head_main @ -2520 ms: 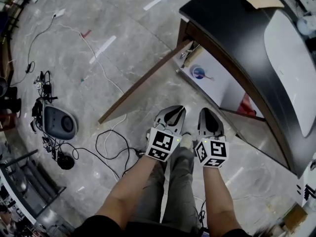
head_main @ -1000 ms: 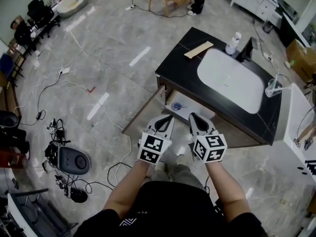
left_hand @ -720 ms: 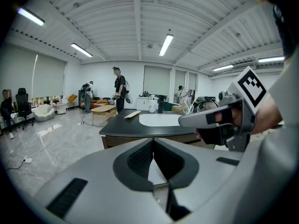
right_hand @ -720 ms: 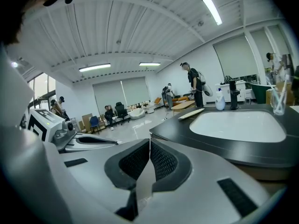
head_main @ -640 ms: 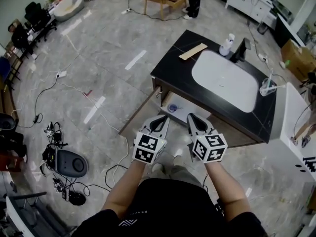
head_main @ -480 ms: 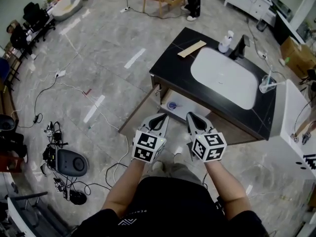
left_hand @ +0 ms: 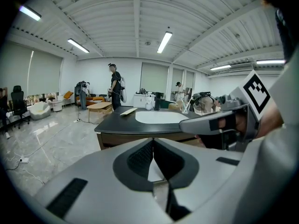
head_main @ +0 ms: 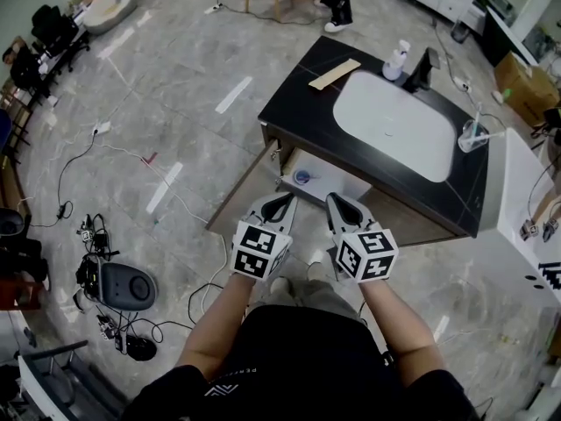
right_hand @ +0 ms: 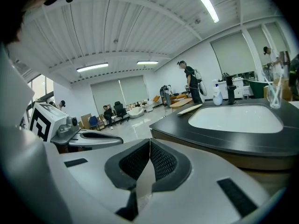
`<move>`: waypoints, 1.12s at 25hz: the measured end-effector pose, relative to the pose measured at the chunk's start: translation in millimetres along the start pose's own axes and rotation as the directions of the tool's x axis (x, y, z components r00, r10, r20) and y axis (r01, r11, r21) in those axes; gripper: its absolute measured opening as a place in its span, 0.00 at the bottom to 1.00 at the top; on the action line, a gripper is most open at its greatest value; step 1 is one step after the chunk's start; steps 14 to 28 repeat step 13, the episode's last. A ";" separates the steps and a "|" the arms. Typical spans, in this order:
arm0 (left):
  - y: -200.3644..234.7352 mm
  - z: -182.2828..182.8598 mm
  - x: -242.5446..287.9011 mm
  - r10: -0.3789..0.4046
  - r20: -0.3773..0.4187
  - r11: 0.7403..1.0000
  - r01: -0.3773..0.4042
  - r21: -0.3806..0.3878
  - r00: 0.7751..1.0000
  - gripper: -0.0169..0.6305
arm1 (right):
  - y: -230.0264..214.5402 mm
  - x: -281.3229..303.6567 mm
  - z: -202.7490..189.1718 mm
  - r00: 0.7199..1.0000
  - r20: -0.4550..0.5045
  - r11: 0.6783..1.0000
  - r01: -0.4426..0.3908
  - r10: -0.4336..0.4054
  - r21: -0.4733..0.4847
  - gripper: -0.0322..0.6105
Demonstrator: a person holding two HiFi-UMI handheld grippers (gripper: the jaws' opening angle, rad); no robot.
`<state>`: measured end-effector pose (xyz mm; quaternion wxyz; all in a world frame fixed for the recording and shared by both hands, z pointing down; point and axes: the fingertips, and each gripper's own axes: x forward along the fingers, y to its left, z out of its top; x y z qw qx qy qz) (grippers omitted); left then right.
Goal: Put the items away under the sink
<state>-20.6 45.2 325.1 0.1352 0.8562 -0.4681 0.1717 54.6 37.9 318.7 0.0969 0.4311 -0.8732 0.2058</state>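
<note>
The sink cabinet has a black counter (head_main: 302,95) and a white basin (head_main: 394,134). Its left door (head_main: 241,187) stands open. On the white shelf inside lies a small blue round item (head_main: 301,177). My left gripper (head_main: 279,202) and right gripper (head_main: 336,202) hover side by side in front of the cabinet, both shut with nothing between the jaws. In the left gripper view the left gripper (left_hand: 153,141) points at the counter (left_hand: 121,125). The right gripper (right_hand: 149,141) points along the basin (right_hand: 238,117).
On the counter are a wooden board (head_main: 333,74), a soap bottle (head_main: 397,60), a black faucet (head_main: 422,68) and a glass with brushes (head_main: 471,136). Cables and a grey device (head_main: 118,283) lie on the floor at left. A white unit (head_main: 526,209) stands at right.
The head view has risen and pulled back from the open cabinet, so the whole counter now shows. Both grippers have stayed shut and side by side.
</note>
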 end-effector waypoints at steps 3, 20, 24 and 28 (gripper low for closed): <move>-0.1 0.1 2.4 -0.007 -0.004 1.000 0.007 0.001 1.000 0.04 | -1.0 0.4 -0.6 1.000 0.000 1.000 0.001 -0.001 -0.001 0.11; 0.4 0.2 -0.7 -0.012 -0.009 1.000 0.012 0.000 1.000 0.04 | 1.1 -0.3 -0.9 1.000 -0.008 1.000 -0.001 0.001 -0.003 0.11; 0.4 0.2 -0.7 -0.012 -0.009 1.000 0.012 0.000 1.000 0.04 | 1.1 -0.3 -0.9 1.000 -0.008 1.000 -0.001 0.001 -0.003 0.11; 0.4 0.2 -0.7 -0.012 -0.009 1.000 0.012 0.000 1.000 0.04 | 1.1 -0.3 -0.9 1.000 -0.008 1.000 -0.001 0.001 -0.003 0.11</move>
